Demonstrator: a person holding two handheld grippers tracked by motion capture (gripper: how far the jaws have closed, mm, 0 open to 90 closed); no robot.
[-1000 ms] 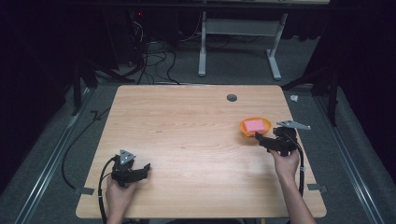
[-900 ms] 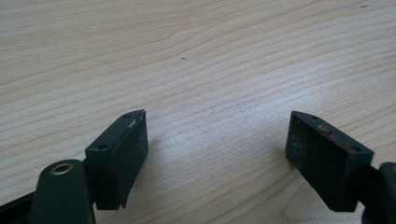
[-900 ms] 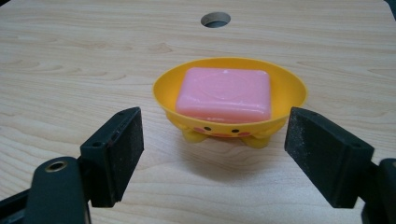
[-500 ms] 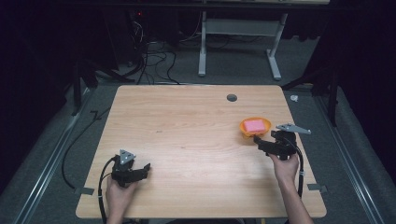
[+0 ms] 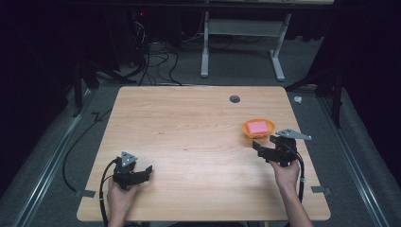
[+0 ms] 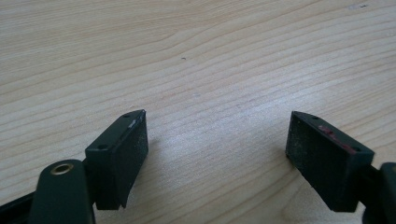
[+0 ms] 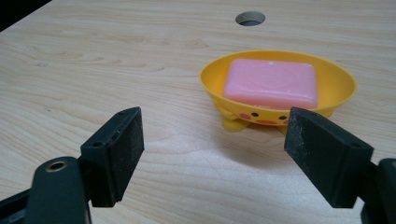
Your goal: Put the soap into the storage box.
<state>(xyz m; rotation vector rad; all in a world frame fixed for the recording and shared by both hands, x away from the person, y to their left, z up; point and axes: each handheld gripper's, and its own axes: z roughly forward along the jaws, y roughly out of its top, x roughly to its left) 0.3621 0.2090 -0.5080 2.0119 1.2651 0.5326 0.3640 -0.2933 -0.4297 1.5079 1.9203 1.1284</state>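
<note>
A yellow soap dish (image 5: pixel 246 128) with a cartoon face holds a pink soap bar (image 5: pixel 258 126) at the right of the wooden table (image 5: pixel 189 127). My right gripper (image 5: pixel 257 147) hovers just in front of the dish, open with nothing between its jaws. In the right gripper view the dish (image 7: pixel 336 77) and the soap (image 7: pixel 271 83) lie a little beyond the open right gripper (image 7: pixel 215 135). My left gripper (image 5: pixel 145 172) rests near the front left corner, open and empty. The left gripper view has the open left gripper (image 6: pixel 217 140) over bare wood.
A round cable hole (image 5: pixel 234 99) sits in the table's far side, seen too in the right gripper view (image 7: pixel 250 18). Cables trail from both grippers over the front edge. Beyond the table stand a desk frame (image 5: pixel 241 42) and floor cables (image 5: pixel 151 61).
My right gripper has drifted slightly back toward the table's front edge, away from the dish. The left gripper has stayed put.
</note>
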